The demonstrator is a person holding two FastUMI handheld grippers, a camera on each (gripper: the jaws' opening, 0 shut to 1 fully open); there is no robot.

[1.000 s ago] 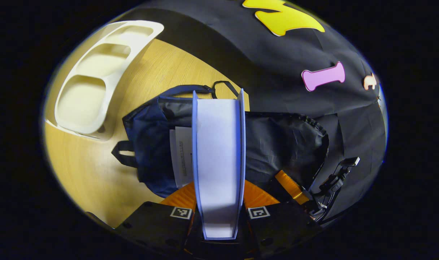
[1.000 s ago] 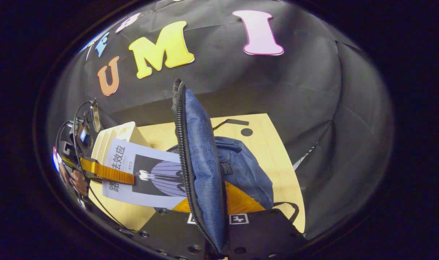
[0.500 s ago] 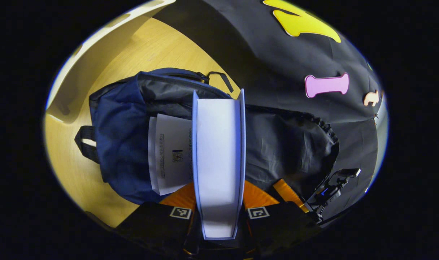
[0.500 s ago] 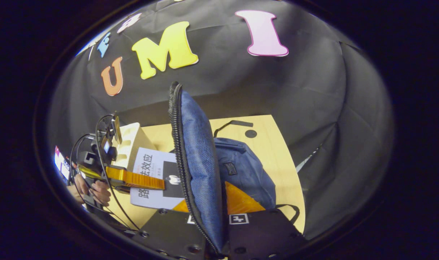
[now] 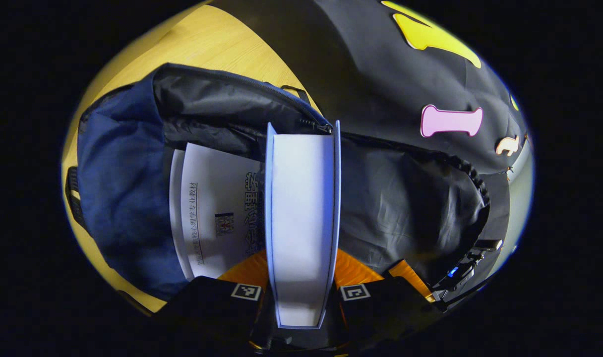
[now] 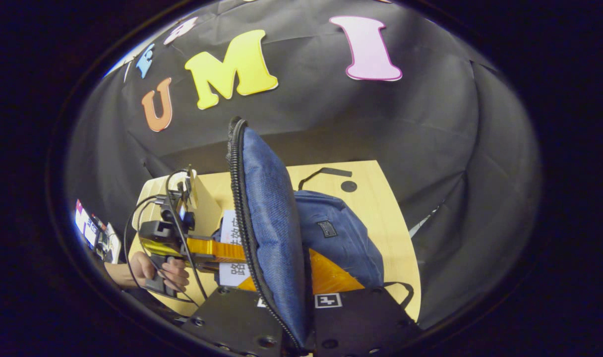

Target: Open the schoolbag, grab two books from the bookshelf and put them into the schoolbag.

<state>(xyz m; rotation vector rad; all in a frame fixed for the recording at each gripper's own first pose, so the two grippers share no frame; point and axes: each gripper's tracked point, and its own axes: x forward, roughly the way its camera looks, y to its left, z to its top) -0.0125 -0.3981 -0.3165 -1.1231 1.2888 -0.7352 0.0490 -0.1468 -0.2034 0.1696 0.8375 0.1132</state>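
The blue schoolbag (image 5: 118, 188) lies open on the wooden table, its dark lining showing. One white book (image 5: 217, 208) rests inside it. My left gripper (image 5: 301, 270) is shut on a second book (image 5: 301, 198), page edges toward the camera, right at the bag's mouth. My right gripper (image 6: 287, 290) is shut on the bag's flap (image 6: 271, 228) and holds it upright by the zipper edge. In the right gripper view the left gripper (image 6: 232, 251) and a hand (image 6: 157, 270) reach in from the left, the held book (image 6: 230, 233) half hidden behind the flap.
A white bookshelf (image 6: 205, 201) stands on the table (image 6: 381, 218) behind the left gripper. The bag's straps trail toward the table's far edge near a small dark hole (image 6: 348, 186). The right gripper (image 5: 425, 285) shows at the lower right of the left gripper view.
The left gripper has carried the book closer to the bag's opening, so the bag looms larger and the shelf has slid from its view. The right gripper keeps the flap raised.
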